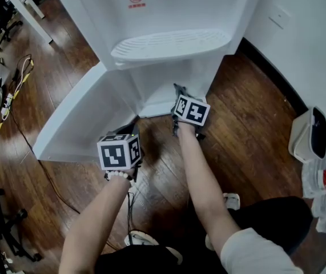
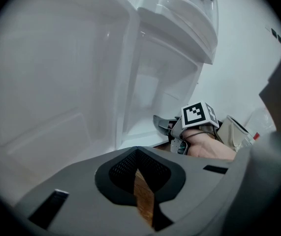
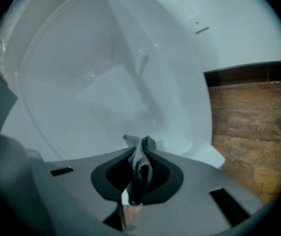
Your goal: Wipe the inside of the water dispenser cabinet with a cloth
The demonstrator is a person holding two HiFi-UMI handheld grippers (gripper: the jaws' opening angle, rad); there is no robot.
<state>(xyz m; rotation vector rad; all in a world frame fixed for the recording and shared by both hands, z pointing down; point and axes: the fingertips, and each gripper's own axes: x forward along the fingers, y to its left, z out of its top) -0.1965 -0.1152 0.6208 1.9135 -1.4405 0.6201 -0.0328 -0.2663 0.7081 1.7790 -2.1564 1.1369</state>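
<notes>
The white water dispenser [image 1: 168, 16] stands with its lower cabinet door [image 1: 77, 119] swung open to the left. My right gripper [image 1: 178, 91] is shut on a grey cloth [image 1: 181, 89] at the cabinet's mouth, just above the white cabinet floor [image 1: 157, 104]. In the right gripper view the cloth [image 3: 139, 156] bunches up between the jaws of the right gripper [image 3: 136, 181], facing the white cabinet interior [image 3: 106, 97]. My left gripper [image 1: 133, 130] hangs lower left beside the door's edge. Its jaws [image 2: 141, 181] are shut with nothing in them, only a sliver of wood floor showing between.
A white lidded bin [image 1: 308, 133] and red-capped bottles [image 1: 322, 193] stand on the wood floor at the right by the wall. Cables [image 1: 8, 96] run along the floor at the left, near a chair base [image 1: 8, 227]. The person's shoe [image 1: 231, 200] is below.
</notes>
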